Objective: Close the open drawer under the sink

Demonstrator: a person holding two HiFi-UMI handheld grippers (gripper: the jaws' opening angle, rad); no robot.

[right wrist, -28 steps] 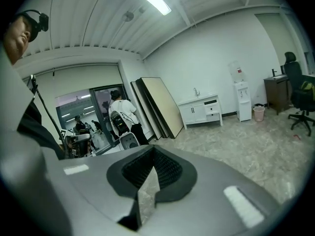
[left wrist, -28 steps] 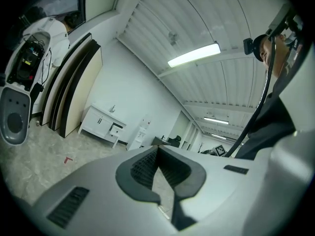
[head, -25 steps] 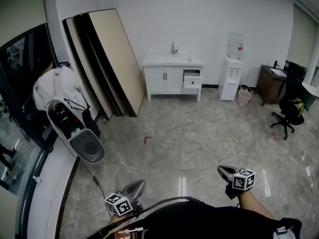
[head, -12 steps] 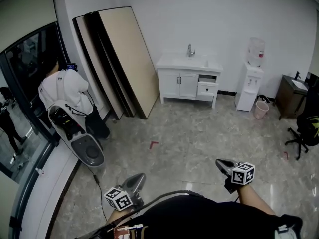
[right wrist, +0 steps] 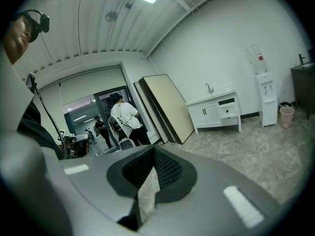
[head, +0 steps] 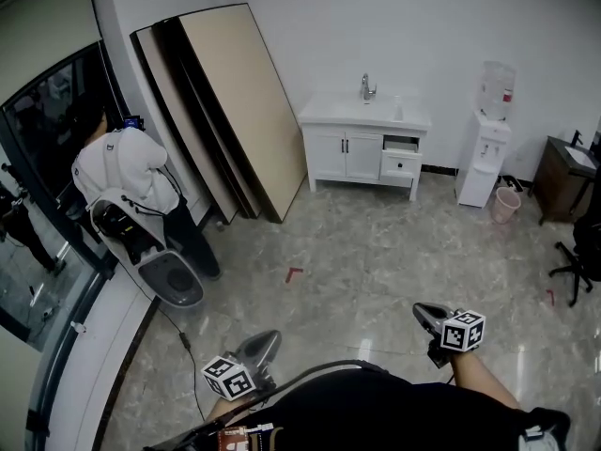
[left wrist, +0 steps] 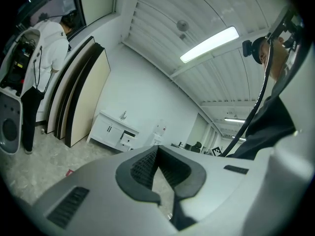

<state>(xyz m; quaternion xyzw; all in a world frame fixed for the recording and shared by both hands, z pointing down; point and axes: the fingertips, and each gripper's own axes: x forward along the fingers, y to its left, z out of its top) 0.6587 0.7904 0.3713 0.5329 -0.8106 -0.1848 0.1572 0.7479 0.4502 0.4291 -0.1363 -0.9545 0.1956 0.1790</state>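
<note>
The white sink cabinet (head: 352,153) stands against the far wall, well across the floor from me. Its upper right drawer (head: 401,164) is pulled out, with a dark gap above its front. My left gripper (head: 265,343) is low at the bottom left of the head view, shut and holding nothing. My right gripper (head: 424,312) is at the bottom right, also shut and holding nothing. The left gripper view shows the cabinet (left wrist: 112,129) small beyond the meeting pads of the left gripper (left wrist: 156,149). In the right gripper view the drawer (right wrist: 228,110) lies far past the right gripper (right wrist: 154,150).
Large boards (head: 230,111) lean on the wall left of the cabinet. A person in a white top (head: 122,167) bends over a scooter (head: 155,256) at the left. A water dispenser (head: 490,153), pink bin (head: 507,205), dark desk (head: 566,178) and office chair (head: 584,252) stand at the right.
The cabinet has slid to the right in the head view and looks slightly nearer. Both grippers stay shut at the bottom of the view.
</note>
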